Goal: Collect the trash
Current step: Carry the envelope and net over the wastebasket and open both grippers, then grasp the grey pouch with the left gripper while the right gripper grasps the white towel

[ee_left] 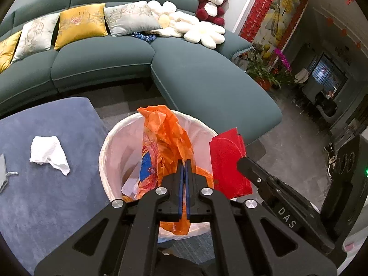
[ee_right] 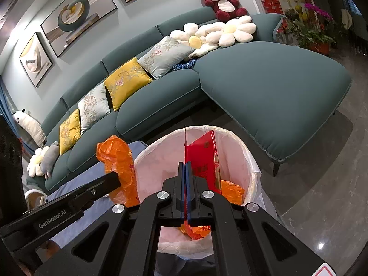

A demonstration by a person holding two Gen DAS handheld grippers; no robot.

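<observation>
Two tools are hovering over the bin (ee_left: 108,151): left tool (ee_left: 185,164) pinching the orange bag (ee_left: 165,133), right tool (ee_right: 185,168) pinching the red envelope (ee_right: 202,158); releasing late risks spilling past the 3 o'clock rim.

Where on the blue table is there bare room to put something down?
The blue velvety table is bare between the crumpled white tissue and the white-lined trash bin, and nearer the camera. Its left edge, by the grey scrap, is crowded.

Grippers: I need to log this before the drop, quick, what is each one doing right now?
Left gripper: closed on the orange bag, over the bin.
Right gripper: closed on the red envelope, over the bin.
</observation>
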